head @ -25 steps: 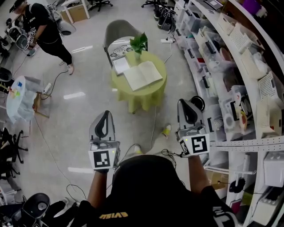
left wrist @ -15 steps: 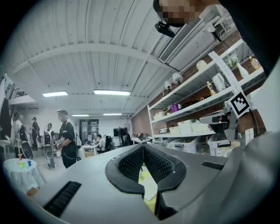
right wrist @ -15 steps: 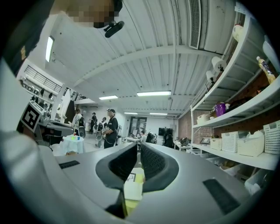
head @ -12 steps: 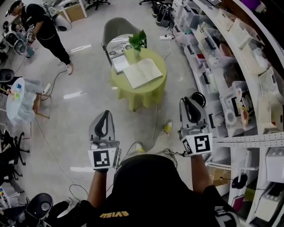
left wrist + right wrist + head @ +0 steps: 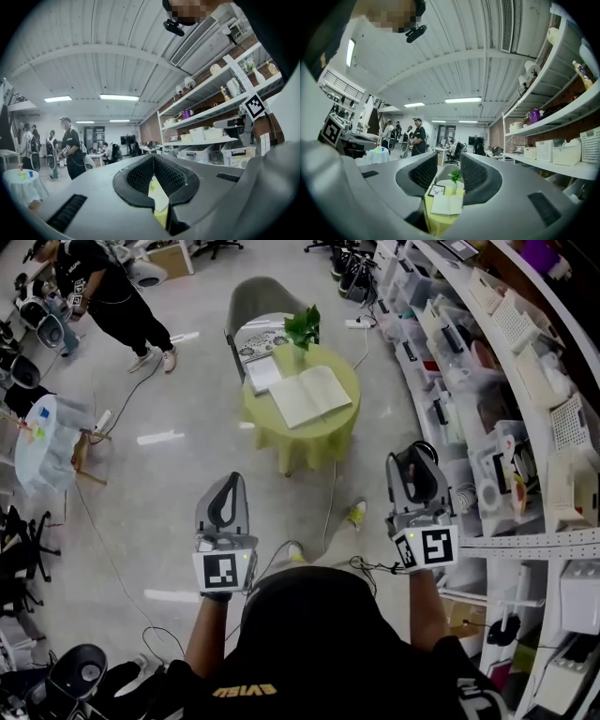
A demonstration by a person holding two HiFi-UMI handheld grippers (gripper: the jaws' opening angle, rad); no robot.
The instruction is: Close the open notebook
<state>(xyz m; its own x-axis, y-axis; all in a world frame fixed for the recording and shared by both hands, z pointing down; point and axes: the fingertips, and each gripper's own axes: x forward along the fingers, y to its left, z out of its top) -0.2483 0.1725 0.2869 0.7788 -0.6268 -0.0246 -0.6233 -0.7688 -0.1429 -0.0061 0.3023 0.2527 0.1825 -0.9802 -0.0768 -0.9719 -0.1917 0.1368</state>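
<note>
Nearest, the left tool has its jaws drawn together with nothing gripped; the right tool, beside the shelves at right, has just been opening its jaws, which stand apart with nothing between them. Farther off, the open notebook lies pages up on the round yellow-green tabletop, well apart from both tools; a framed picture lies just left of it, a potted plant just beyond, and a grey chair farther still.

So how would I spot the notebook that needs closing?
Find the round table with the yellow-green cloth in the middle of the floor. The notebook lies on it, near the little potted plant. It alone is spread open, showing two white pages, and is bigger than the white pad beside it.
</note>
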